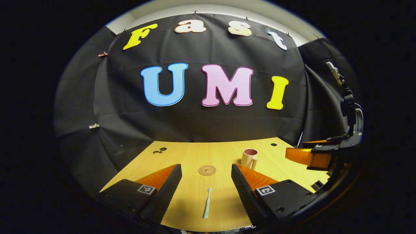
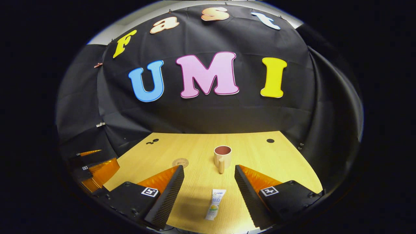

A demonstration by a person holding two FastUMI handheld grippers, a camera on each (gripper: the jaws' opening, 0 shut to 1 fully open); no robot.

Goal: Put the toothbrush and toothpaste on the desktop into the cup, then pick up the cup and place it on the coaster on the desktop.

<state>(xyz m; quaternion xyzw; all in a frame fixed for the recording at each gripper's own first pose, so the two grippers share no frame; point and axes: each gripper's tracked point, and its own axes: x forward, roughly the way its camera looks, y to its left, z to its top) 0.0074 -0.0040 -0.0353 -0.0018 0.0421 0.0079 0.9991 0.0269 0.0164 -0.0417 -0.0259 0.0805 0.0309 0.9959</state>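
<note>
A pale green toothbrush lies on the wooden desktop, lengthwise between the fingers of my open left gripper, which hovers above it. Beyond it lie a round brown coaster and a cream cup with a dark red inside. In the right gripper view a white toothpaste tube lies between the spread fingers of my open right gripper. The cup stands upright ahead, handle toward me, with the coaster to its left.
The right gripper's orange fingers show at the right edge of the left gripper view; the left gripper's fingers show at the left edge of the right gripper view. Small dark holes mark the desktop's far side. Black cloth backs the desk.
</note>
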